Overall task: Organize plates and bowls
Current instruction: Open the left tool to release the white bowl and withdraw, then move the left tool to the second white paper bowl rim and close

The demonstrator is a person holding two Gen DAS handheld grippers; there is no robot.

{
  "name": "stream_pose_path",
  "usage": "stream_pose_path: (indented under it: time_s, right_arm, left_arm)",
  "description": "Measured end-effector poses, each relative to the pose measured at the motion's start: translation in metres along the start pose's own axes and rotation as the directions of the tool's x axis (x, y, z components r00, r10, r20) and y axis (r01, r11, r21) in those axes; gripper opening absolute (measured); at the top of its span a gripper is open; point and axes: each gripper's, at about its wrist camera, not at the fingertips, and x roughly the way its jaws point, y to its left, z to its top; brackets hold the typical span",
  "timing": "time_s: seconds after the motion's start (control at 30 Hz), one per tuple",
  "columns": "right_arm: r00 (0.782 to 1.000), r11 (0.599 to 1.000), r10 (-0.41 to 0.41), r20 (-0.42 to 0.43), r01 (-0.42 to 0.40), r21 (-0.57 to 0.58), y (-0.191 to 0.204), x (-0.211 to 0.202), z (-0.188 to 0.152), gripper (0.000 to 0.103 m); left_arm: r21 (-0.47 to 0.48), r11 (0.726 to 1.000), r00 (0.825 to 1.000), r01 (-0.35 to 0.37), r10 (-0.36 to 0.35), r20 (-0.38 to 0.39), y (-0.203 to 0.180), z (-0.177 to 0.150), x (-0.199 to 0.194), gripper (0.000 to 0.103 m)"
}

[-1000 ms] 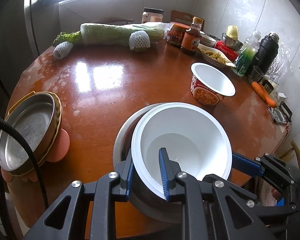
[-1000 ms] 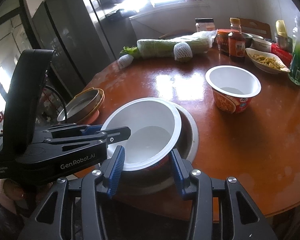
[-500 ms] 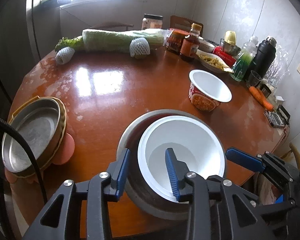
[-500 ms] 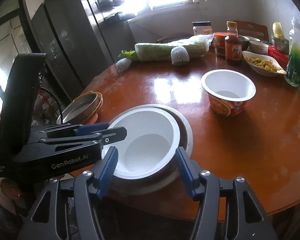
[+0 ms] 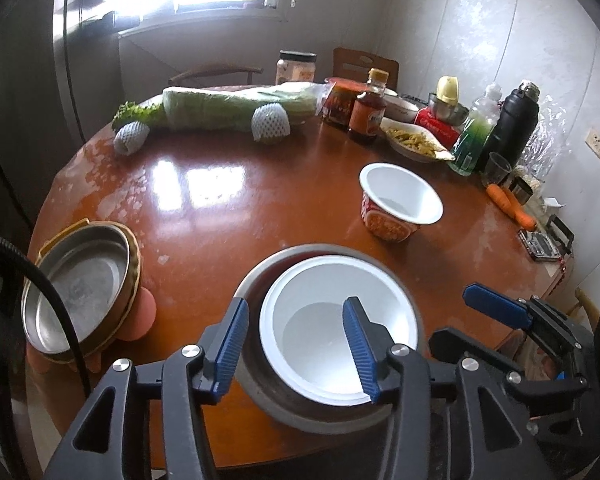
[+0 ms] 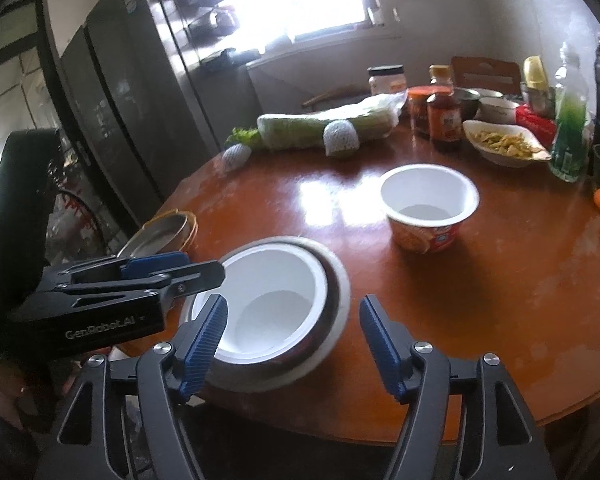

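Round table [image 5: 228, 208]: white cup [image 5: 340, 320] is nested in steel bowl [image 5: 256, 376], straddled unclamped by spread left gripper [image 5: 296, 344]; right gripper [image 6: 292, 344] gapes empty; light, thin-walled, best gripped at rim.

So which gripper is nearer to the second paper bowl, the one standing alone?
Right. The right gripper is open near the stacked bowls, facing the lone bowl; the left gripper straddles the stack's rim, farther left.

You have two white paper noodle bowls [image 5: 400, 199] [image 5: 338, 322]. You have two round steel dishes [image 5: 76, 286] [image 5: 260, 276], and two orange carrots [image 5: 512, 205].
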Motion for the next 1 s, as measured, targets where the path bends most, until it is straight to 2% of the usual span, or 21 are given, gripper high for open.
stream_pose_path:
  time_s: [0.6, 1.0]
  right_arm:
    - [0.987, 0.993, -0.101, 0.127, 0.092, 0.076, -0.06, -0.041, 0.023, 0.075]
    - [0.983, 0.986, -0.146, 0.115, 0.136, 0.096, -0.098, -0.012, 0.047, 0.075]
  left_arm:
    - [0.039, 0.999, 0.999, 0.011, -0.013, 0.032, -0.038, 0.048, 0.011, 0.054]
    - [0.103, 0.995, 1.0, 0.002, -0.003, 0.011, -0.065, 0.085, 0.063, 0.054]
